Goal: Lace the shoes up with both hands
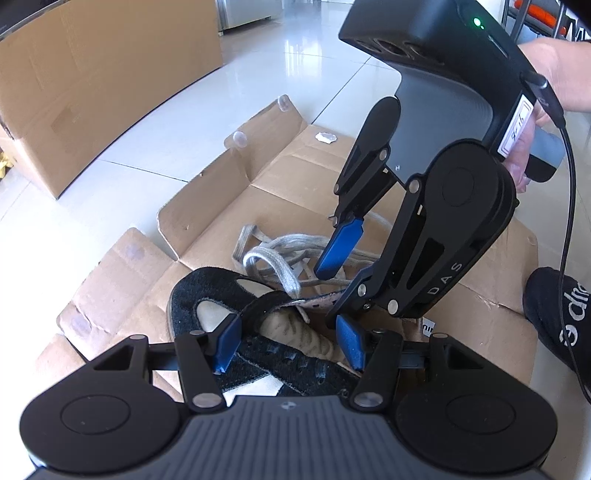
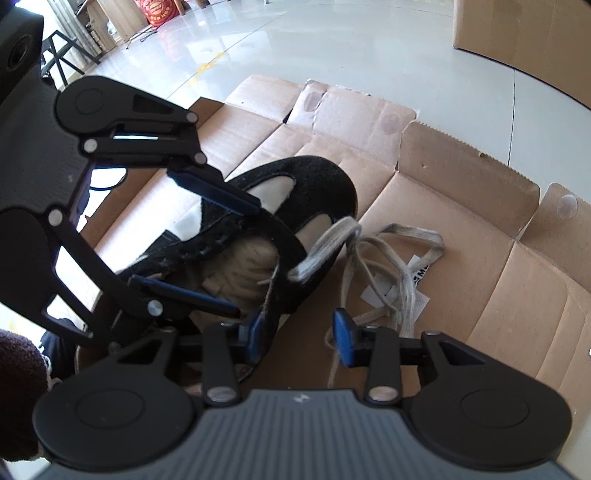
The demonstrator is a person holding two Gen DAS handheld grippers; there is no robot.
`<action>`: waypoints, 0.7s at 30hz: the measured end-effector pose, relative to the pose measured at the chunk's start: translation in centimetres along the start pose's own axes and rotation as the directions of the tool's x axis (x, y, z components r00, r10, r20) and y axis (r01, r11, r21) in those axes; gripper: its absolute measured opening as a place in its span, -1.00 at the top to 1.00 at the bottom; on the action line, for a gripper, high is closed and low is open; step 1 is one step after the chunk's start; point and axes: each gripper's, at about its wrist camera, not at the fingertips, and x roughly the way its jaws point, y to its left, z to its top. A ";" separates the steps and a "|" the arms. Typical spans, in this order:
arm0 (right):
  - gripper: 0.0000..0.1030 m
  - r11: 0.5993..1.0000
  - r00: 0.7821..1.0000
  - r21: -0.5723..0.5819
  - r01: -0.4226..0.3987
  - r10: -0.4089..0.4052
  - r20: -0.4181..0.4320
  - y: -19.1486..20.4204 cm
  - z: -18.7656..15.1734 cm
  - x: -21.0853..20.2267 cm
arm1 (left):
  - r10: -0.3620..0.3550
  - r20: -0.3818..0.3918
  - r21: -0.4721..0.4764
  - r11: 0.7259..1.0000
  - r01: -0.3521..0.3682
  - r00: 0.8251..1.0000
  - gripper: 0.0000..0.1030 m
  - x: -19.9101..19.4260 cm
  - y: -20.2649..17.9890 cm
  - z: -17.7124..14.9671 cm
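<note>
A black suede shoe (image 1: 207, 291) with cream panels and a beige tongue lies on flattened cardboard (image 1: 295, 177). Its grey flat lace (image 1: 280, 254) is heaped loose just beyond it. My left gripper (image 1: 289, 343) stands open astride the shoe's throat, the left pad close against the black eyelet flap. My right gripper (image 1: 338, 280) hangs over the lace pile, open, nothing pinched. In the right wrist view the shoe (image 2: 317, 177) sits left of the lace (image 2: 388, 266). There my right gripper (image 2: 300, 334) is open beside the shoe's edge, and my left gripper (image 2: 245, 258) spans the shoe.
A large cardboard box (image 1: 92, 74) stands on the tiled floor behind; another box (image 2: 517, 29) is at the far right. A person's hand (image 1: 546, 74) holds the right tool, its cable trailing down. A black slipper (image 1: 554, 314) rests on the cardboard's right edge.
</note>
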 end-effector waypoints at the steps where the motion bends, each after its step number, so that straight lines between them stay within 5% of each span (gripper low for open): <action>1: 0.29 1.000 1.000 0.008 -0.004 0.004 0.000 -0.1 0.0 0.0 | -0.006 0.000 -0.005 1.000 0.006 1.000 0.26 0.0 0.0 0.1; 4: 0.33 0.999 1.000 0.031 -0.017 0.017 0.000 -0.4 0.0 0.0 | -0.062 -0.019 -0.018 0.998 0.062 0.998 0.98 0.1 0.1 0.7; 9: 0.33 1.000 1.000 0.020 -0.016 0.016 -0.007 -0.3 0.1 0.2 | -0.007 -0.083 -0.013 1.000 0.006 0.996 0.94 1.5 -0.2 0.6; 14: 0.32 1.000 1.000 0.014 -0.013 0.013 -0.012 -0.4 0.2 0.4 | -0.045 -0.101 -0.067 0.997 0.038 0.994 0.89 1.7 0.4 1.0; 18: 0.31 1.000 1.000 0.022 -0.013 0.013 -0.016 -0.7 0.0 0.5 | -0.116 -0.093 -0.135 0.985 0.103 0.989 0.57 1.5 1.3 1.1; 21: 0.31 1.000 1.000 0.019 -0.005 0.006 -0.022 -0.7 0.1 0.6 | -0.099 -0.111 -0.101 0.991 0.088 0.989 0.56 2.0 0.6 1.3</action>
